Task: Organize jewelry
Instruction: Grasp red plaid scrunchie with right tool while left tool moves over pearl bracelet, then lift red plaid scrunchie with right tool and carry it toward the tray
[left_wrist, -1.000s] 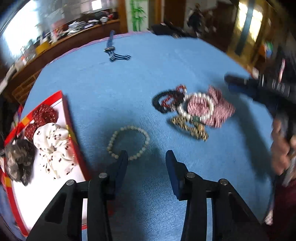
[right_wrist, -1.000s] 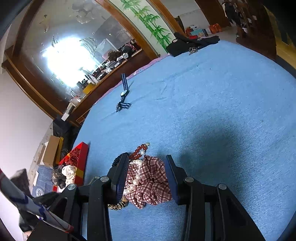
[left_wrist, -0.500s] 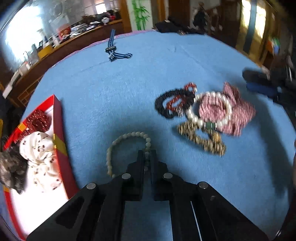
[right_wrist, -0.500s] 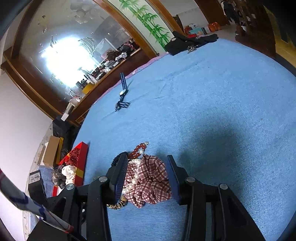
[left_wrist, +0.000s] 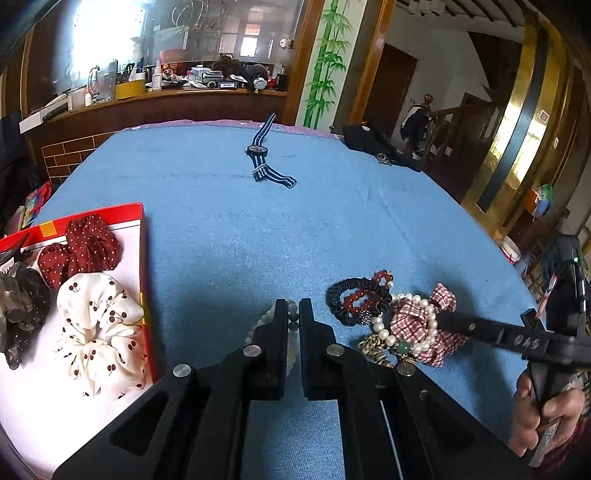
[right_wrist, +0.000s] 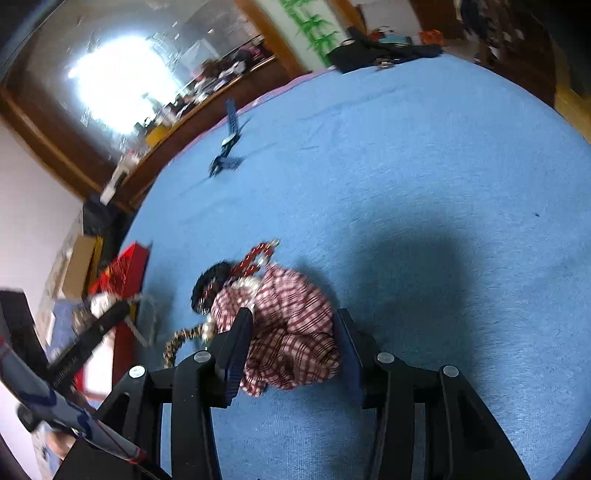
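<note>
My left gripper (left_wrist: 293, 306) is shut on a pale green bead bracelet (left_wrist: 258, 330), which hangs partly hidden behind its fingers over the blue cloth. My right gripper (right_wrist: 293, 325) is open, its fingers on either side of a red plaid scrunchie (right_wrist: 291, 339). That scrunchie (left_wrist: 421, 325) lies in a pile with a white pearl bracelet (left_wrist: 384, 325), a black scrunchie (left_wrist: 341, 299), a red bead bracelet (left_wrist: 364, 295) and a leopard-print band (left_wrist: 373, 345). A red-rimmed white tray (left_wrist: 144, 266) at the left holds a white cherry scrunchie (left_wrist: 98, 328), a red dotted one (left_wrist: 79, 251) and a dark sheer one (left_wrist: 18, 306).
A blue striped watch (left_wrist: 264, 158) lies far back on the blue cloth (left_wrist: 258, 229). A black pouch (left_wrist: 373, 142) sits at the far right edge. A wooden counter (left_wrist: 155, 107) stands beyond the table.
My left gripper closed on the pale bead bracelet and lifted, tilting up. My right gripper moved down and forward around the plaid scrunchie, staying open.
</note>
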